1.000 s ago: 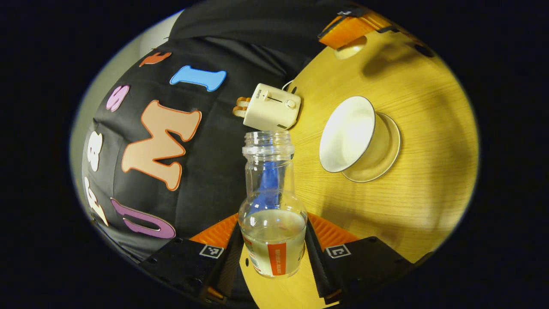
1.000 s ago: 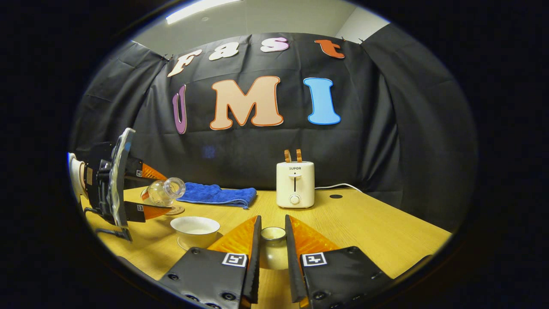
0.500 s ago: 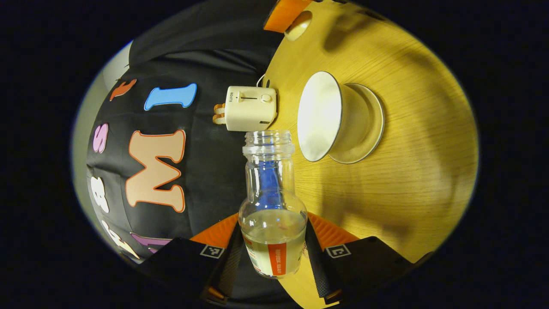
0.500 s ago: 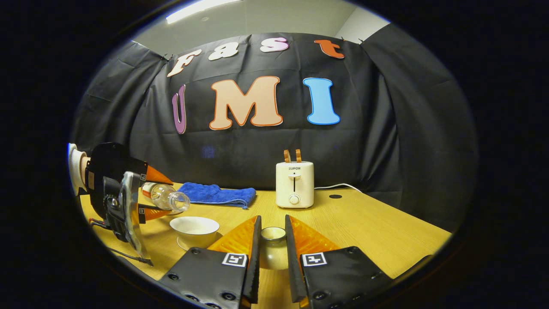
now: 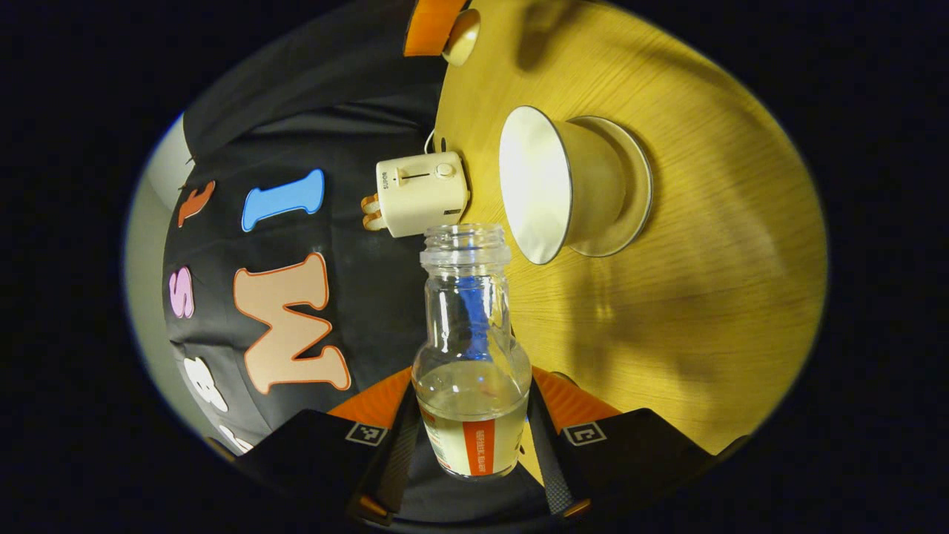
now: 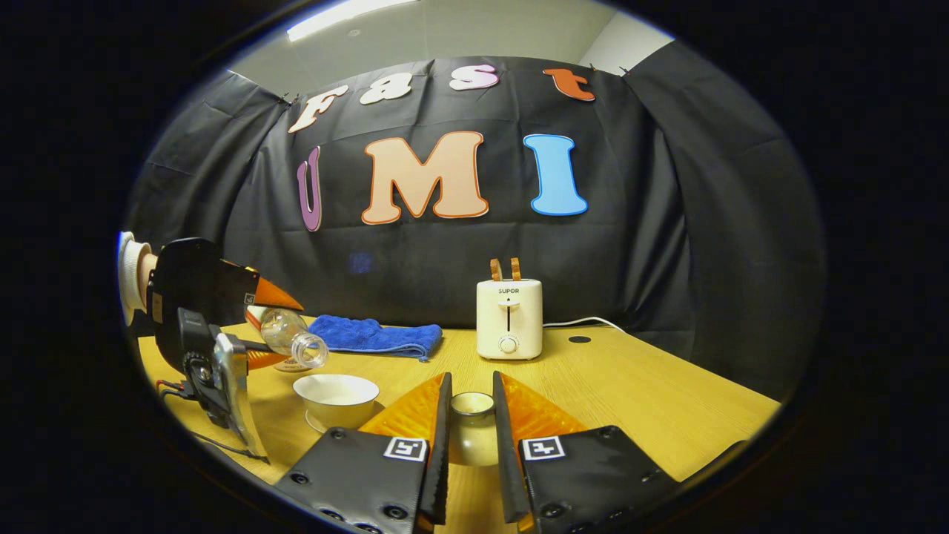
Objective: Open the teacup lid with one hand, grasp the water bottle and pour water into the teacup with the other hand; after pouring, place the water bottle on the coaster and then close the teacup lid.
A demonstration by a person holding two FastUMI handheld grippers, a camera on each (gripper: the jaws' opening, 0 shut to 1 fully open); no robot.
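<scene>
My left gripper (image 5: 472,452) is shut on a clear water bottle (image 5: 470,371) with an orange label, tipped with its open mouth toward the white teacup (image 5: 563,194) on its saucer. In the right gripper view the bottle (image 6: 288,335) points down to the right, its mouth above the left rim of the uncovered teacup (image 6: 336,397), and the left gripper (image 6: 256,326) holds it from the left. My right gripper (image 6: 470,426) is shut on the teacup lid (image 6: 472,434), held just right of the cup. A round coaster (image 6: 291,365) lies behind the cup, under the bottle.
A cream toaster (image 6: 508,319) with two slices stands at the back of the wooden table (image 6: 630,400), its cord running right. A folded blue towel (image 6: 374,337) lies at the back left. The right gripper's tip with the lid (image 5: 460,33) appears at the top of the left gripper view.
The left gripper has tilted the bottle further, mouth dropping toward the teacup. The right gripper and lid have stayed still.
</scene>
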